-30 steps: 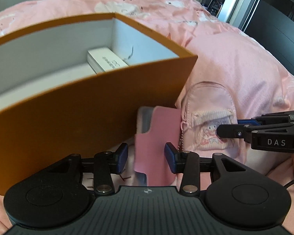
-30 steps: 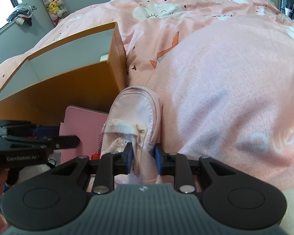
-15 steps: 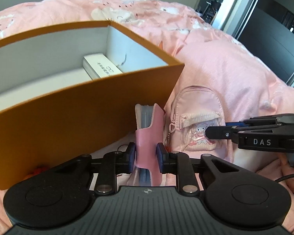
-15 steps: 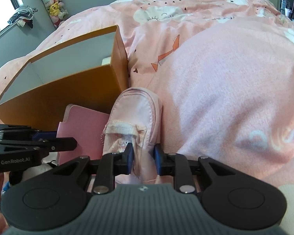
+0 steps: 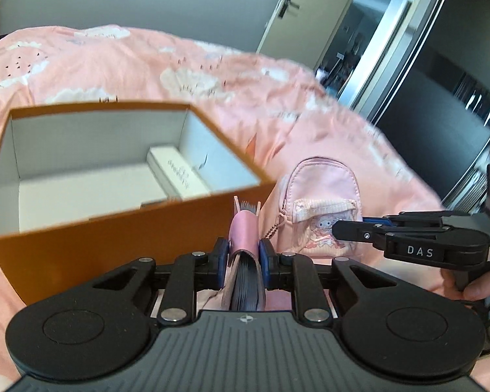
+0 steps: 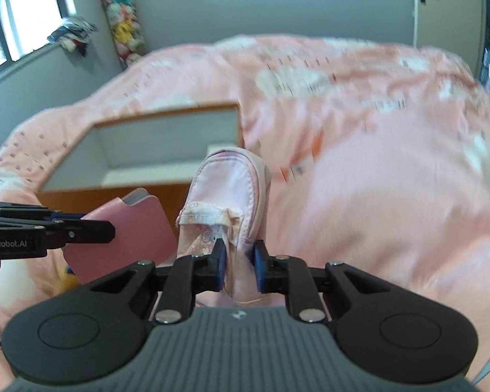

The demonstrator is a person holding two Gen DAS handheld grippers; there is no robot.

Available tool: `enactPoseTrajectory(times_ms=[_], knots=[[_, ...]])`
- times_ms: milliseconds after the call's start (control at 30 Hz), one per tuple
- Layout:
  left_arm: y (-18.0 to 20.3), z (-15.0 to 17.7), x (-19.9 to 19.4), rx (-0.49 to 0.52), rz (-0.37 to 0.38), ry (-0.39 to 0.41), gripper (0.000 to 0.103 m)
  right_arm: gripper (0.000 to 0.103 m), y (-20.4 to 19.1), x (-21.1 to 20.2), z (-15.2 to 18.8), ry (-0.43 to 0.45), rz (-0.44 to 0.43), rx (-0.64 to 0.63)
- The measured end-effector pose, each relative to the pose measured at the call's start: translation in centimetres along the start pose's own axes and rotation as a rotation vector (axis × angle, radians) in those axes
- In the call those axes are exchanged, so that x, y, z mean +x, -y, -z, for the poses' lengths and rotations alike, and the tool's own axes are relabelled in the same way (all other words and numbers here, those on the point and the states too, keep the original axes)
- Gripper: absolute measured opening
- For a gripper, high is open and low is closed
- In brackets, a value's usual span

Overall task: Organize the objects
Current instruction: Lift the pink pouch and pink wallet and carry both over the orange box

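Note:
My left gripper (image 5: pixel 244 254) is shut on a pink wallet-like case (image 5: pixel 243 228) and holds it upright, just in front of the near wall of an open orange box (image 5: pixel 114 228). The case also shows in the right wrist view (image 6: pixel 127 232). My right gripper (image 6: pixel 239 259) is shut on a small pink backpack pouch (image 6: pixel 232 196), lifted beside the box's right corner; the pouch shows in the left wrist view (image 5: pixel 320 202) too. A white slim box (image 5: pixel 176 170) lies inside the orange box, whose white inside (image 6: pixel 166 143) is visible.
Everything sits on a bed with a pink patterned duvet (image 6: pixel 375 163). A door (image 5: pixel 290 16) and dark mirrored wardrobe (image 5: pixel 441 81) stand to the right. Hanging plush toys (image 6: pixel 124 26) and a window (image 6: pixel 23 16) are at the far left wall.
My left gripper closed on the pink case and lifted it. Both grippers rose with their objects, so the box now appears lower and its inside shows more.

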State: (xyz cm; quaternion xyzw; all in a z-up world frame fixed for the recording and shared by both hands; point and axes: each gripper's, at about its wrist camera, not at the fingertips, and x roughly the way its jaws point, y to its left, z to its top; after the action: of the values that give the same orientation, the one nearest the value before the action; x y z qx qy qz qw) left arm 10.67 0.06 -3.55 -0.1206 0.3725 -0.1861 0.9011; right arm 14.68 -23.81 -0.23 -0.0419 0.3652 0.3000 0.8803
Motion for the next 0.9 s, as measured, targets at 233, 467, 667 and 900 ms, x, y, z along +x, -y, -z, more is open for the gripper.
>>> enactPoseTrajectory(times_ms=[233,467,667,900], knots=[[-1.9,-4.5,-2.6,-0.082,0.022,0.1,0.023,0.018,-1.9,-1.9,-4.8,0.111,-0.059,-0.084],[-6.6,-8.8,-0.3,-0.207,-0.012,0.104,0.022,0.018,-3.2,2.7,-9.9,0.135,-0.104,-0.096],[-10.9,-10.4,4.4,-0.312,-0.069,0.046,0.022,0.018,-3.3,8.8,-11.8,0.071,-0.099,-0.087],[-14.5,-9.9,9.4,-0.444,-0.115,0.014,0.022,0.018,-3.2,14.7,-12.4,0.003,-0.068,-0.112]])
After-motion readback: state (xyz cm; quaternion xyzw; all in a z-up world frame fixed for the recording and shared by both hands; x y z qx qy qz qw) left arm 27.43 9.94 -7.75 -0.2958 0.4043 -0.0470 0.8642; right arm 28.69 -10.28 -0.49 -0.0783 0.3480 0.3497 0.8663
